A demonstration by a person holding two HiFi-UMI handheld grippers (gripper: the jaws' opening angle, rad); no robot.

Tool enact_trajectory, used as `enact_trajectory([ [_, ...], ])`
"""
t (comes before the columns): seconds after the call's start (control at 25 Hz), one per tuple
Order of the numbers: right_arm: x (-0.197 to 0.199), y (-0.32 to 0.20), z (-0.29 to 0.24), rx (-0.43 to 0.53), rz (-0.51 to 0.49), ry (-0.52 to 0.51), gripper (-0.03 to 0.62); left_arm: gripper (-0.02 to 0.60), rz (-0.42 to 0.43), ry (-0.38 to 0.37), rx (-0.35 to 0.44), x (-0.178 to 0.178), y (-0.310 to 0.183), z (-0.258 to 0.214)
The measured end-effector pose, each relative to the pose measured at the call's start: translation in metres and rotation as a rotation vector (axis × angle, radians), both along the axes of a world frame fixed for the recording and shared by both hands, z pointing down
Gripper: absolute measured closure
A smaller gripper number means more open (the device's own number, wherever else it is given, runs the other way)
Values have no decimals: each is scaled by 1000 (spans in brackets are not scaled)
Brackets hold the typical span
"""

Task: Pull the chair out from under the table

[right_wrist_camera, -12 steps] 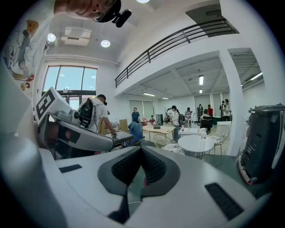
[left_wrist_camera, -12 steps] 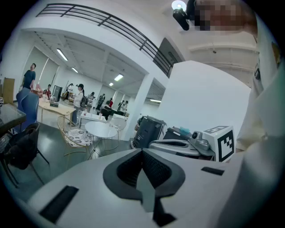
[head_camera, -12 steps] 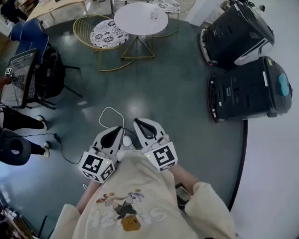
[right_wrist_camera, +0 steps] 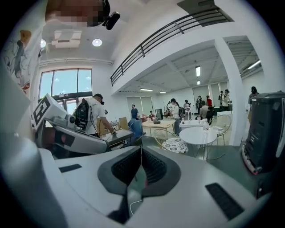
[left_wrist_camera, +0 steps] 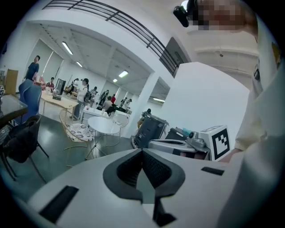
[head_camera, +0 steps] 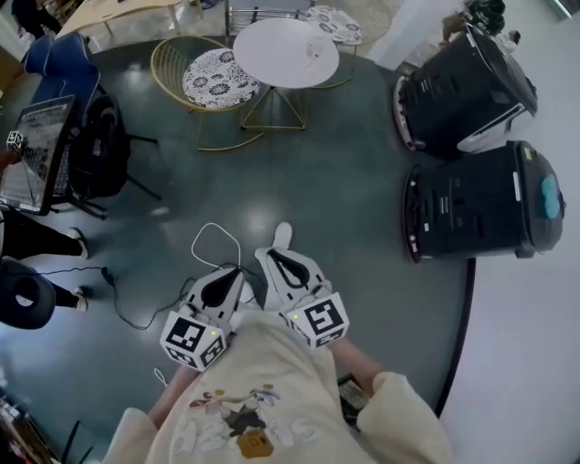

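A gold wire chair (head_camera: 207, 80) with a patterned seat cushion stands partly under the left side of the round white table (head_camera: 285, 52) at the far end of the floor. It shows small in the left gripper view as the chair (left_wrist_camera: 79, 132) beside the table (left_wrist_camera: 103, 126), and in the right gripper view as the chair (right_wrist_camera: 171, 144) beside the table (right_wrist_camera: 198, 135). My left gripper (head_camera: 233, 274) and right gripper (head_camera: 274, 258) are held side by side close to my chest, far from the chair. Both are shut with nothing between the jaws.
Two large black machines (head_camera: 480, 195) stand at the right. A second patterned chair (head_camera: 337, 18) sits behind the table. An office chair with a black bag (head_camera: 98, 145) and a screen (head_camera: 36, 149) are at the left. A white cable (head_camera: 213, 240) lies on the floor ahead.
The table and chair have slid slightly lower and right in the head view as I move toward them. A shoe now shows ahead of the grippers. Both grippers stay shut.
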State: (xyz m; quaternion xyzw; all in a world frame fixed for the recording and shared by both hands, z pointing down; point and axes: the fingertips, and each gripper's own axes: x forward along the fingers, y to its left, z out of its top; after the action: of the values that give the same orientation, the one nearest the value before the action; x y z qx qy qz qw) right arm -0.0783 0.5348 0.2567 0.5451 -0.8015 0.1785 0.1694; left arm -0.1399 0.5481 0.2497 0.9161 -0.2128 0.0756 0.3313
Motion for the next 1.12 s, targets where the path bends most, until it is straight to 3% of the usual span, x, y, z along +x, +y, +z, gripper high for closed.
enact_trajectory([
  [0.32, 48, -115, 22, 1, -94, 1, 585, 578, -48, -47, -27, 44, -115, 22],
  [0.48, 89, -193, 15, -5, -120, -68, 585, 578, -118, -82, -4, 72, -189, 7],
  [0.72, 118, -289, 20, 8, -191, -126, 585, 578, -196, -101, -8, 108, -280, 17],
  [0.88, 125, -322, 32, -7, -234, -144, 585, 578, -241, -119, -43, 118, -309, 25],
  [1.12, 118, -352, 49, -38, -306, -161, 585, 578, -306, -144, -67, 106, -345, 40],
])
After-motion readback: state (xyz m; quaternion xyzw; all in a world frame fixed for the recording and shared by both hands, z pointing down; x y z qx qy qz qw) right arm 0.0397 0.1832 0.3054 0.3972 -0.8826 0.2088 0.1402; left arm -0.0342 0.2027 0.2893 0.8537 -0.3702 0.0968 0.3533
